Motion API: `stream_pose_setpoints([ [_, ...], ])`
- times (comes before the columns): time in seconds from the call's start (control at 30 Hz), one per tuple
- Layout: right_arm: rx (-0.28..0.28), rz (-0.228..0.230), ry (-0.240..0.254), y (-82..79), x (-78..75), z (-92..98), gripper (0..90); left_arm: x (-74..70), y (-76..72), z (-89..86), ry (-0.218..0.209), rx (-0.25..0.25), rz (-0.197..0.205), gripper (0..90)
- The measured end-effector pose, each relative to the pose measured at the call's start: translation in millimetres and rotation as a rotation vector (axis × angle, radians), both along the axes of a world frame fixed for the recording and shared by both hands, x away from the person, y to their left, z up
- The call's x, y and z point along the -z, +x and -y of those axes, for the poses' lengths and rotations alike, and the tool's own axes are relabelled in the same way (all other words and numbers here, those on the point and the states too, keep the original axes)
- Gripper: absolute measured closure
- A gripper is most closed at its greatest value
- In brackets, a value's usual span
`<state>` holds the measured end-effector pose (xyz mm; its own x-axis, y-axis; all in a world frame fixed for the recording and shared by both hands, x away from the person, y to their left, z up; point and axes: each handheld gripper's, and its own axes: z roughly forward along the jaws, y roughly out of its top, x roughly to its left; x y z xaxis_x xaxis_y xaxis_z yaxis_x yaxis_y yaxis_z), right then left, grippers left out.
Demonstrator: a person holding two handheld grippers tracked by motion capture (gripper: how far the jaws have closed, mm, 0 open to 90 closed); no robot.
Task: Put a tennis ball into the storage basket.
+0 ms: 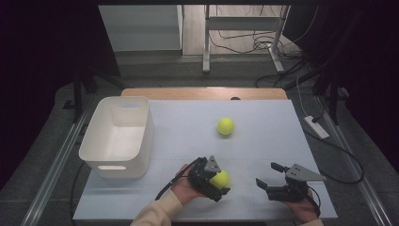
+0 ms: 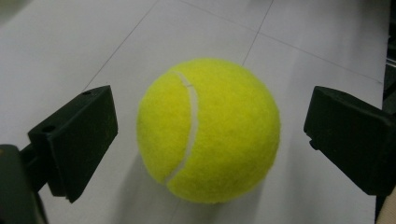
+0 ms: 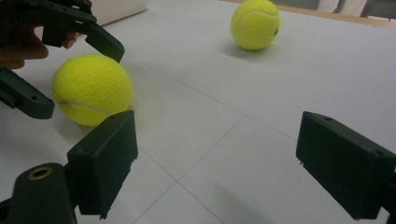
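At the bottom of the high view, the left tongs (image 1: 219, 184) sit just left of centre, held in a person's hand (image 1: 184, 188) with a pale sleeve (image 1: 155, 214) below it. Their jaws are spread apart, one on each side of the near tennis ball (image 1: 220, 178), which rests on the white surface (image 1: 263, 141). In the left gripper view that ball (image 2: 208, 129) lies mid-frame between the two black jaws, with a gap showing on each side, so nothing is gripped.

To the lower right of the high view, the right tongs (image 1: 268, 176) are also released, jaws wide and holding nothing, well apart from the near ball. The right gripper view looks between its own spread jaws across bare surface (image 3: 289, 79), with the near ball (image 3: 92, 89) and the left tongs (image 3: 70, 70) at the upper left.

Farther up, near the middle of the high view, a second tennis ball (image 1: 226, 126) lies alone on the surface. A white plastic bin (image 1: 117, 136) stands at the left, its near wall showing a handle slot.
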<state>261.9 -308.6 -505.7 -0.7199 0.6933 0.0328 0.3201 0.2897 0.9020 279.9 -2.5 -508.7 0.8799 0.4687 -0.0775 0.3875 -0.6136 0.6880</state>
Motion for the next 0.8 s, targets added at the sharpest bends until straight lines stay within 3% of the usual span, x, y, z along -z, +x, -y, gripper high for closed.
stream_pose_setpoints([
  [0.13,-0.001,0.0,-0.002,0.0,0.3,0.0,12.8,3.1,1.0,3.3,0.026,-0.003,0.002,4.5],
  [0.37,-0.001,0.001,-0.005,-0.1,0.4,-0.2,12.8,5.0,0.4,1.8,0.033,-0.006,0.002,25.3],
  [0.53,-0.001,0.001,-0.005,-0.3,0.2,-0.2,12.8,3.5,-0.7,0.7,0.044,0.002,0.023,26.2],
  [0.8,-0.001,0.002,-0.001,-0.6,0.0,0.2,12.8,-5.6,-1.1,-8.4,-0.014,-0.023,0.045,26.3],
])
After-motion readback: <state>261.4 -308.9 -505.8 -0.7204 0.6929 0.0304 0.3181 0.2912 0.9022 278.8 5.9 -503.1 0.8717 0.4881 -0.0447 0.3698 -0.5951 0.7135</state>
